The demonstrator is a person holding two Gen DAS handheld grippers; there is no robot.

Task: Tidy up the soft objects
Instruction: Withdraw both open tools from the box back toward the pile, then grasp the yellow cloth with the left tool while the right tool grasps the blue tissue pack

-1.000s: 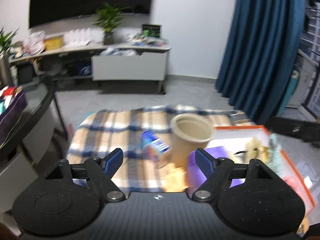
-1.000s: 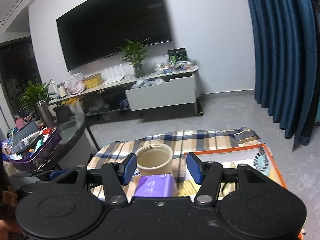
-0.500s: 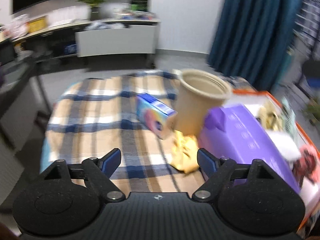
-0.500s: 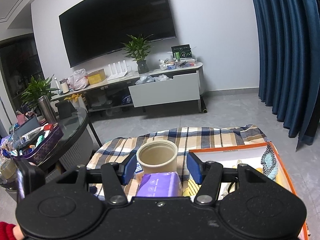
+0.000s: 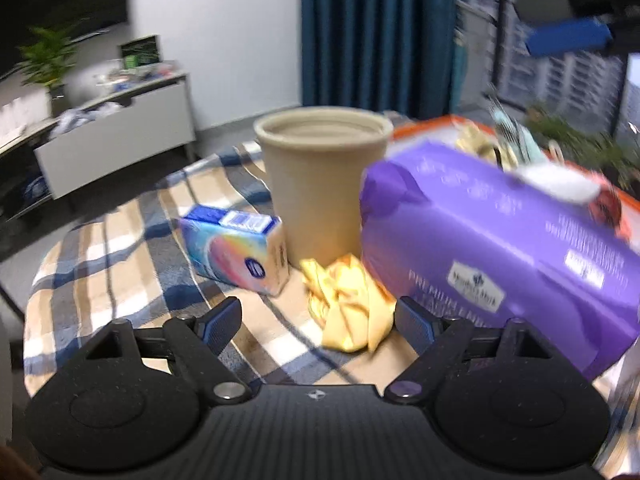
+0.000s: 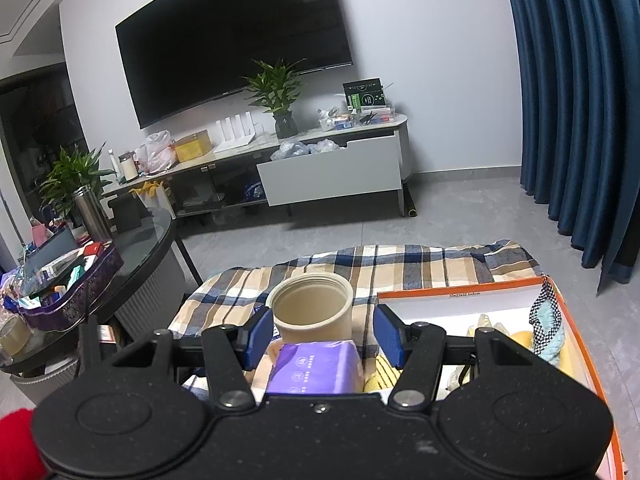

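A purple tissue pack lies on the plaid cloth beside a beige cup. A crumpled yellow cloth and a small blue tissue packet lie in front of the cup. My left gripper is open and empty, low over the cloth just short of the yellow cloth. My right gripper is open and empty, held above the purple pack and the cup. An orange-rimmed white box at the right holds several soft items.
A round glass table with a purple basket stands at the left. A TV stand lines the far wall and blue curtains hang at the right. A blue fingertip of the other gripper shows at upper right in the left wrist view.
My left gripper has swung right and dropped close to the cloth, so the cup, yellow cloth and purple pack now loom large. My right gripper has risen slightly.
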